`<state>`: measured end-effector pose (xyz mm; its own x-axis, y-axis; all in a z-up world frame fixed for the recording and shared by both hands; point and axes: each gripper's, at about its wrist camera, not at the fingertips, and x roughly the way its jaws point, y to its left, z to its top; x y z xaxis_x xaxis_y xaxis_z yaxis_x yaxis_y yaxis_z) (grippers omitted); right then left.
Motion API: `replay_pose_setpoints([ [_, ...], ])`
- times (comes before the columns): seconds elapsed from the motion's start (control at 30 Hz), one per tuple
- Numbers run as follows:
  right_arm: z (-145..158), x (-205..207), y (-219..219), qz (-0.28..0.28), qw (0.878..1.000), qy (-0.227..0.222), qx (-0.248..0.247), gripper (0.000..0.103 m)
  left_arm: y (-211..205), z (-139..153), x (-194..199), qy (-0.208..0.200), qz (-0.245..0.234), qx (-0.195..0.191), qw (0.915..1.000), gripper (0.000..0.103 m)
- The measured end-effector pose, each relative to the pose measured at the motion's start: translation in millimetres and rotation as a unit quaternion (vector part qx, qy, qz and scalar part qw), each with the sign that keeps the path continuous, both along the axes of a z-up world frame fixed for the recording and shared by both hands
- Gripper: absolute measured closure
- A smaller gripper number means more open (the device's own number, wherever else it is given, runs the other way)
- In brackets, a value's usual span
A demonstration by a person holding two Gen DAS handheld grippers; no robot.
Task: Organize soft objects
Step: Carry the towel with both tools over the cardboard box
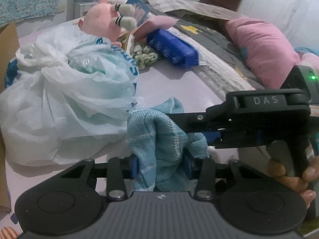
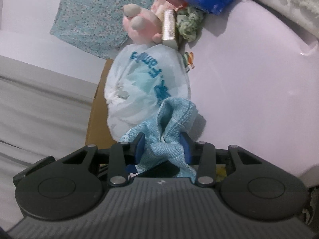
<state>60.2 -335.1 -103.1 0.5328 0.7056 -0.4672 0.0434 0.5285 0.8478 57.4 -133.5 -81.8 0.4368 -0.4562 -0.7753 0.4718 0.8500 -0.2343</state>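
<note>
Inside, knotted plastic bag [image 1: 65, 91], pale blue contents

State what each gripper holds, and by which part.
Both hold the blue cloth. The left gripper pinches its lower bunched part; the right gripper pinches a bunched fold higher up, beside the plastic bag.

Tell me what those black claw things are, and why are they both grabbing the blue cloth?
They are grabber tools, each held in a person's hand; no robot here. Every tool carries a camera looking along its two fingers, so one picture comes from the left gripper and the other from the right gripper. The left picture also shows the right tool reaching in sideways. Both pinch the same light blue cloth, probably to fold or tidy it. It lies on a pale purple sheet. Nearby are a tied white plastic bag, a pink plush toy, a blue block and a pink pillow.
</note>
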Motion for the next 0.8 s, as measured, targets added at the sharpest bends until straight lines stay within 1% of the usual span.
replay_pose_setpoints([
  [0.27, 46, -33, 9, -0.007, 0.999, -0.047, -0.009, 0.066, 12, 40, -29, -0.046, -0.009, -0.016, 0.9988, 0.060],
  [0.43, 81, -42, 27, 0.007, 0.996, -0.083, -0.012, 0.066, 29, 72, -48, -0.087, 0.003, -0.016, 0.9961, 0.060],
  [0.5, 96, -42, 37, 0.017, 0.995, -0.101, -0.013, 0.066, 39, 86, -55, -0.105, 0.013, -0.018, 0.9942, 0.060],
  [0.6, 117, -38, 58, 0.036, 0.992, -0.123, -0.012, 0.065, 56, 104, -59, -0.122, 0.035, -0.017, 0.9918, 0.060],
  [0.8, 150, -12, 105, 0.075, 0.987, -0.142, -0.015, 0.065, 96, 132, -52, -0.139, 0.083, -0.015, 0.9867, 0.060],
])
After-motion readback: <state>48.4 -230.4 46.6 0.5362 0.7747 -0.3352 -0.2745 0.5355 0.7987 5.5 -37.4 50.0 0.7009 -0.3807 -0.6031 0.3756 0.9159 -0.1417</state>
